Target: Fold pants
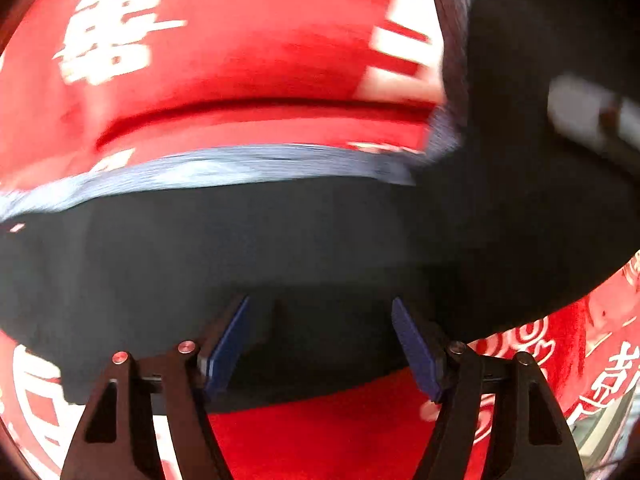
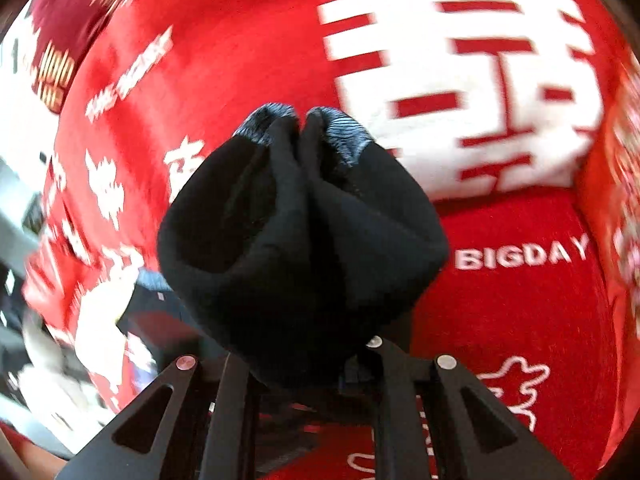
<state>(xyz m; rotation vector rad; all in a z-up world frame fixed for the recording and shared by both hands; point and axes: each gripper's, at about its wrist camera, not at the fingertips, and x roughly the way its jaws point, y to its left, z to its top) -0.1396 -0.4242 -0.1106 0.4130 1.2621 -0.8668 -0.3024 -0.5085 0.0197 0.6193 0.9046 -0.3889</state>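
- Right gripper (image 2: pixel 304 364) was clamped tight on a bunched wad of the black pants (image 2: pixel 300 232); fabric ballooned ahead of the jaws toward 12 o'clock, gathered grey cuffs (image 2: pixel 304 124) at the far end.
- Left gripper (image 1: pixel 320 344) stood with blue pads (image 1: pixel 228 344) parted over the black cloth; nothing visibly pinched, though fabric lay between and beneath them.
- Pants spread across the red blanket (image 1: pixel 248 60), grey hem band (image 1: pixel 208 168) running from 9 to 2 o'clock in the left wrist view.
- Judged the step as carrying one end over to make a fold.
- Best done by keeping the lifted end taut, lining cuffs up with the opposite edge, lowering flat.
- Worth pinning the lower layer with the left side to stop dragging.
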